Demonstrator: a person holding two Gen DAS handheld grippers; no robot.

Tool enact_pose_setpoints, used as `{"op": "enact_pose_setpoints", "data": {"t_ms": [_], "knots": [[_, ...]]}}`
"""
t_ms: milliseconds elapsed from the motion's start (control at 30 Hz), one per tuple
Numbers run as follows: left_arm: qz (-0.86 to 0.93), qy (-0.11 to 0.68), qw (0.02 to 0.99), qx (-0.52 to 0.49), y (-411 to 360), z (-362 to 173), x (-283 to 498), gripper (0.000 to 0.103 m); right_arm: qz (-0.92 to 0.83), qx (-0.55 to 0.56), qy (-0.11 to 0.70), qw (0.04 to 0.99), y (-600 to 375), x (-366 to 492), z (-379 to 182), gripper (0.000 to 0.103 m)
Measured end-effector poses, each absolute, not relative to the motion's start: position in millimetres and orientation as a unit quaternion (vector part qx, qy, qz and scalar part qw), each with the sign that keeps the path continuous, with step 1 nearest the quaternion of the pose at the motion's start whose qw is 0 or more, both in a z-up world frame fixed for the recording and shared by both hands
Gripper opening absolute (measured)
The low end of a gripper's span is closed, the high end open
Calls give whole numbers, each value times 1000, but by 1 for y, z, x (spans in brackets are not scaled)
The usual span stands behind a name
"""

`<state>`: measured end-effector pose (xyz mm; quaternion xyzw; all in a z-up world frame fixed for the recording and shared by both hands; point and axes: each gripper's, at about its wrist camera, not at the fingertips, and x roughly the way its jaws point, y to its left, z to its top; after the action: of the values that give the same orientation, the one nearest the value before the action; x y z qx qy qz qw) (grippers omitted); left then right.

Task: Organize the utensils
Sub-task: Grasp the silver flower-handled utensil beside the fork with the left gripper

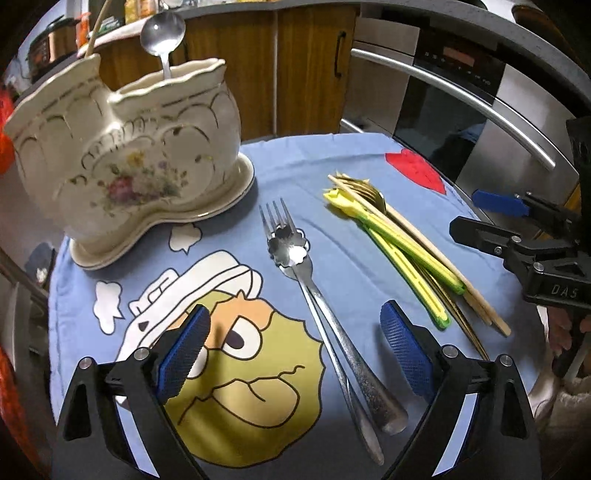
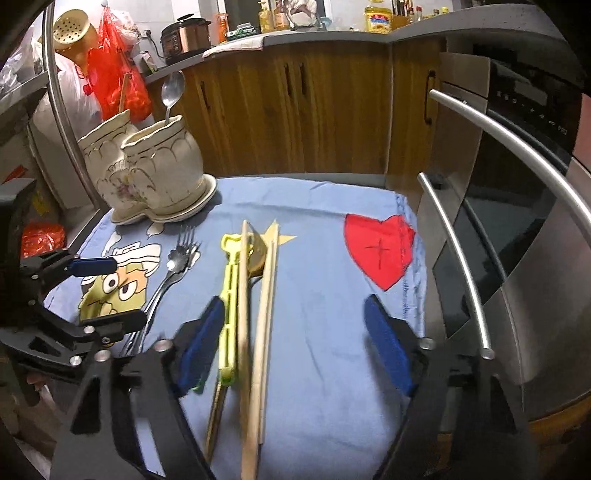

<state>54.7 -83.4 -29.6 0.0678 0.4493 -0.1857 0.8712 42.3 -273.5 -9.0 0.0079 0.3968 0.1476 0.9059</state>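
Blue-padded, the left gripper (image 1: 295, 354) and right gripper (image 2: 295, 347) both gape wide, empty, above the utensils (image 1: 391, 236).

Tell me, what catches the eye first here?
Probably the cream floral ceramic holder at the far left of the blue cartoon cloth, one silver spoon standing in it. On the cloth lie a steel fork, and to its right yellow-green plastic tongs under wooden chopsticks.
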Motion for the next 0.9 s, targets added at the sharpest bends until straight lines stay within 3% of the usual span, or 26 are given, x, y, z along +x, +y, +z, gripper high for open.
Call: {"op": "enact_pose_setpoints", "data": {"t_ms": [133, 167, 233, 300, 500, 667, 900], "knots": [[-191, 451, 870, 54, -81, -29, 56, 87, 171, 1, 399, 901, -258, 45, -9, 48], [-195, 452, 869, 52, -81, -29, 57, 78, 177, -2, 401, 899, -254, 46, -9, 44], [-200, 456, 866, 52, -82, -30, 57, 66, 191, -5, 404, 895, -245, 48, -9, 30], [-207, 459, 862, 51, -84, -31, 58, 58, 203, -10, 410, 889, -237, 51, -10, 24], [-217, 474, 851, 56, -90, -36, 64, 31, 210, -37, 429, 878, -219, 59, -18, 20], [-225, 484, 845, 39, -90, -36, 70, 23, 209, -35, 432, 876, -220, 60, -19, 20], [-223, 489, 843, 20, -81, -34, 73, 19, 210, -33, 433, 876, -220, 62, -21, 20]]}}
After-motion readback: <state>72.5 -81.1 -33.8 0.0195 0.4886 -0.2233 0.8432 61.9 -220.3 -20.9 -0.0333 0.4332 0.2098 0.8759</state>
